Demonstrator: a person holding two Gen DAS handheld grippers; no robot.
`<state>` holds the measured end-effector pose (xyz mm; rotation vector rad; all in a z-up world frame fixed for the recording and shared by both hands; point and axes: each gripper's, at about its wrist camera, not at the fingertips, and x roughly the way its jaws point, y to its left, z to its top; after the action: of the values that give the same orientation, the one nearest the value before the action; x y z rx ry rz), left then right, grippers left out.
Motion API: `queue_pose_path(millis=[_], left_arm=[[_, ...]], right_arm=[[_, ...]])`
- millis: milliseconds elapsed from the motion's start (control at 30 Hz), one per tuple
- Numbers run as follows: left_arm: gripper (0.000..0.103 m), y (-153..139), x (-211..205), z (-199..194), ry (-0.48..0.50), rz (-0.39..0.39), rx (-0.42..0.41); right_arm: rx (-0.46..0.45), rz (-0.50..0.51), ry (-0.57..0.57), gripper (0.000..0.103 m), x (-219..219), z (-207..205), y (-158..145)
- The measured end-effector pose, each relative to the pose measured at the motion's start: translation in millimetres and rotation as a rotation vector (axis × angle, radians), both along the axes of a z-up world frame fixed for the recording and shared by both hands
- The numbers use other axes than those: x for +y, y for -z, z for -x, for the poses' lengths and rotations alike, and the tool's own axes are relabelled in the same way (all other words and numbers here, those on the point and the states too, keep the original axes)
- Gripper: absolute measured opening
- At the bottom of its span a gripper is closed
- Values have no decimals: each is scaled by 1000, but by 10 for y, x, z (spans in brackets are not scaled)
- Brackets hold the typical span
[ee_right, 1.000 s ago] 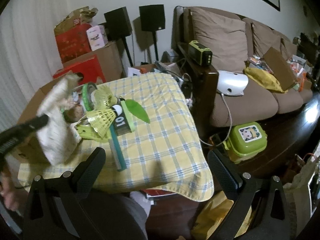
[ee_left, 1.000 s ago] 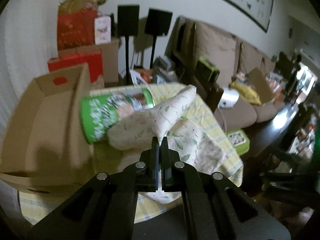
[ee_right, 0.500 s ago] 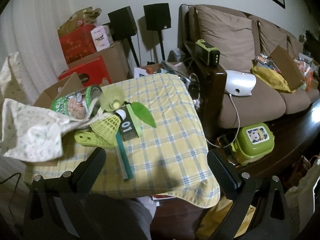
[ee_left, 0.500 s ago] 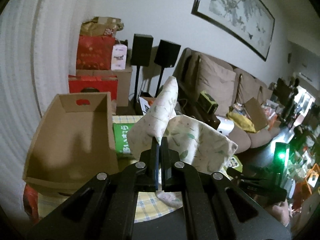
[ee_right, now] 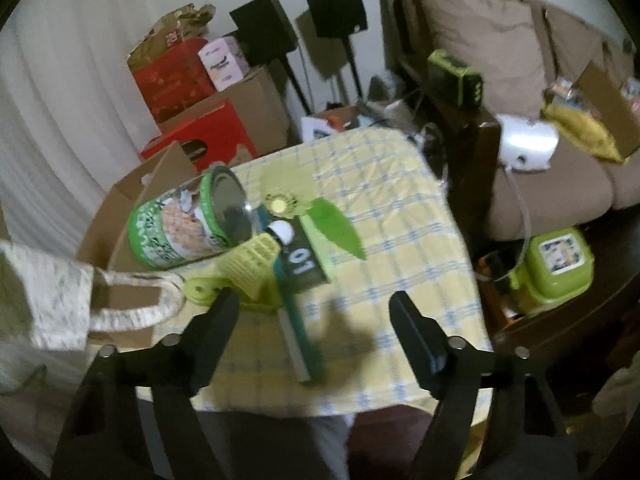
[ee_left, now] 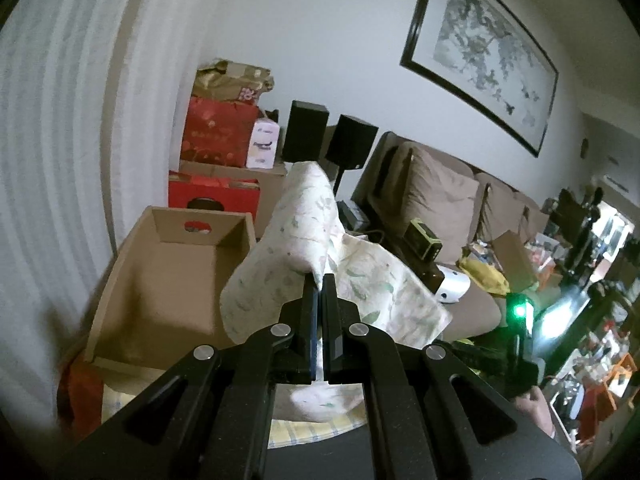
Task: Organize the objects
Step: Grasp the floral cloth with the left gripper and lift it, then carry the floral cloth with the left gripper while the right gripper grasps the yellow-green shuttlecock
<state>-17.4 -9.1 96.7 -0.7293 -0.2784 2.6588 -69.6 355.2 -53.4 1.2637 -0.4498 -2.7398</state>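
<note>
My left gripper (ee_left: 318, 280) is shut on a white floral cloth bag (ee_left: 296, 248) and holds it in the air beside an open cardboard box (ee_left: 172, 280). The bag (ee_right: 52, 292) hangs at the left edge of the right wrist view. My right gripper (ee_right: 314, 304) hovers over the yellow checked tablecloth (ee_right: 400, 216) with its jaws closing. No pad touches anything. A teal stick (ee_right: 298, 328) lies on the cloth below the gap. Ahead are a green can (ee_right: 180, 224) on its side, a yellow-green shuttlecock (ee_right: 252, 260), a dark box marked 01 (ee_right: 308, 264) and a green leaf-shaped piece (ee_right: 336, 228).
The cardboard box (ee_right: 132, 200) stands at the table's left end. Red boxes (ee_right: 200, 132) and two black speakers (ee_right: 336, 8) stand behind it. A brown sofa (ee_right: 540, 168) is on the right, with a green lunch box (ee_right: 556, 260) on the floor.
The left gripper has lifted the cloth bag off the can and the table, up beside the box. The right gripper has come closer to the objects and its jaws have narrowed.
</note>
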Motion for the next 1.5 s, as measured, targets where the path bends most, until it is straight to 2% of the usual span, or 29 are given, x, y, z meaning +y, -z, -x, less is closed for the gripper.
queue_pose_path(millis=[100,433,600,700,767,1133,1200,1233,1267,1500], left_arm=[[1,51,-26,16,-5,-1,-13],[1,158,-87,63,-9,-3,-32],[1,196,-85,74,0,1,-39],[1,199,-78,87,5,1,-40],[1,202,-69,92,7,1,-41],[1,218,-48,123,22,-9,-52],[1,214,-48,129,23,-12,-53],[1,216,-48,131,24,-13,-54],[1,212,-44,125,24,-15,-55],[1,162,-28,157,50,-26,-60]], right_arm=[[-22,68,-23,73,-30,191,51],[-76,72,-12,72,-185,625,200],[-107,57,-2,67,-293,846,279],[-124,47,0,58,-353,937,327],[-135,45,7,48,-371,969,361],[-190,-21,23,46,-479,1127,544],[-181,-46,16,40,-510,1138,547],[-177,-49,8,28,-520,1145,557],[-174,-48,-3,25,-527,1143,567],[-134,-54,-26,25,-517,1008,543]])
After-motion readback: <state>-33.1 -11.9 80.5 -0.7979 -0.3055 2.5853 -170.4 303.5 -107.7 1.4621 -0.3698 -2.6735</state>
